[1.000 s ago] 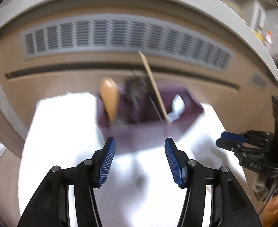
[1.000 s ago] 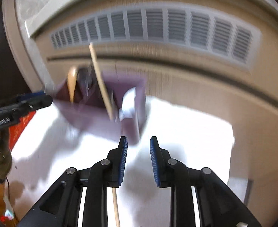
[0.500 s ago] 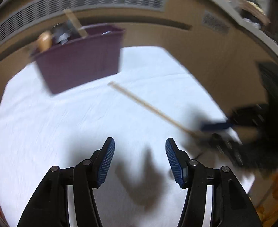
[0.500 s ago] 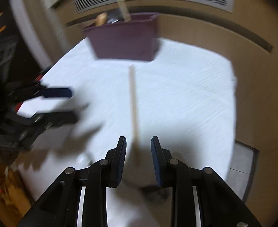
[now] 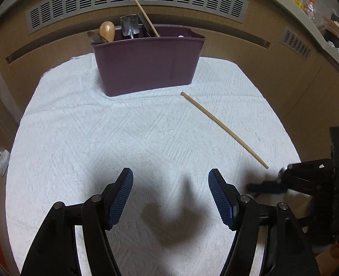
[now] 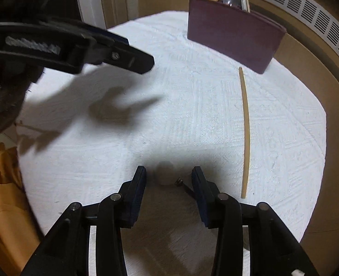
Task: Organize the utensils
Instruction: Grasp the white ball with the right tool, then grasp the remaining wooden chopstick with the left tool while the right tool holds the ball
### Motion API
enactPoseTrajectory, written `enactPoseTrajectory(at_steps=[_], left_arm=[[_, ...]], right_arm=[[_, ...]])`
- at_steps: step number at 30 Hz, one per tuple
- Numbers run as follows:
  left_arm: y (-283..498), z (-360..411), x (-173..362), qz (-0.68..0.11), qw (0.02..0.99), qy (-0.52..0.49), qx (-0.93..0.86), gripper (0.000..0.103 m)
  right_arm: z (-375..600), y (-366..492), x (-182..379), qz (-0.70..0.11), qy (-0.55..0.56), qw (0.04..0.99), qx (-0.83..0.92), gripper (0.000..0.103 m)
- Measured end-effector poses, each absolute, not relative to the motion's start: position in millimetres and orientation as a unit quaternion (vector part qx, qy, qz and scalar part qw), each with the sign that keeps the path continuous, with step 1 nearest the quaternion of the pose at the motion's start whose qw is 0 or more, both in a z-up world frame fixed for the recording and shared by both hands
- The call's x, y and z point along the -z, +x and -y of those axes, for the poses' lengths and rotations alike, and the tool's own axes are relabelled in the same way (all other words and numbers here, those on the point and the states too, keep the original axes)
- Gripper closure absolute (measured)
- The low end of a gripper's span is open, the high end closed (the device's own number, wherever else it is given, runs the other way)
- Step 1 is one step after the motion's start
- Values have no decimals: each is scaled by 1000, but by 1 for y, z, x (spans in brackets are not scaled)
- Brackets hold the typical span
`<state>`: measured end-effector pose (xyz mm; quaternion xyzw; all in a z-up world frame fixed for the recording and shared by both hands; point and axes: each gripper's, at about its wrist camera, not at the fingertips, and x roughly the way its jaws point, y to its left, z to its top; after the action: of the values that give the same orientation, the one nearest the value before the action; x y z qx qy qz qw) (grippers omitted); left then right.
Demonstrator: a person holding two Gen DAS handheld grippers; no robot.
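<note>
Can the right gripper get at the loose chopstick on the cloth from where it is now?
Probably yes. The chopstick lies flat and alone on the white cloth, just right of the right gripper, whose jaws are open and empty. Nothing lies between them; the purple bin sits beyond its far end.

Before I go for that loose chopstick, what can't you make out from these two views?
- Purple bin: its front wall hides the inside and the lower ends of the utensils, both views.
- White item at the bin rim: only a sliver shows, left view.
- Pale object between the right gripper fingers: shadowed, unidentifiable.
- Chopstick: fully visible.
</note>
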<state>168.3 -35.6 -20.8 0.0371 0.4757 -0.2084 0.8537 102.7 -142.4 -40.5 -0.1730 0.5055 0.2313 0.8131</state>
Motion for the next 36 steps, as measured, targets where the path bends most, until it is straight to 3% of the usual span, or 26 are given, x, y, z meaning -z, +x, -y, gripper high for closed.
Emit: enactPoseTrajectory(at_steps=[1, 3, 14, 18, 25, 29, 33, 36], left_arm=[[171, 37, 22, -477, 853, 37, 208, 35], [178, 44, 24, -484, 849, 35, 212, 35], [296, 98, 53, -585, 780, -129, 182, 36], [323, 119, 62, -597, 783, -115, 128, 54], [326, 153, 63, -563, 822, -32, 82, 56], [314, 164, 64, -525, 845, 39, 91, 87], [297, 151, 63, -510, 852, 58, 108, 95], [275, 132, 57, -497, 856, 72, 122, 95]], right_arm=[[143, 104, 38, -504, -170, 814, -232, 80], [144, 108, 30, -495, -176, 822, -220, 83], [231, 170, -5, -428, 1, 898, -102, 83], [239, 167, 5, -426, 8, 900, -92, 83], [241, 160, 6, -423, 2, 902, -89, 83], [237, 165, 10, -426, -7, 901, -75, 83], [234, 164, 9, -434, -4, 898, -66, 83], [229, 159, 3, -432, -6, 899, -70, 83]])
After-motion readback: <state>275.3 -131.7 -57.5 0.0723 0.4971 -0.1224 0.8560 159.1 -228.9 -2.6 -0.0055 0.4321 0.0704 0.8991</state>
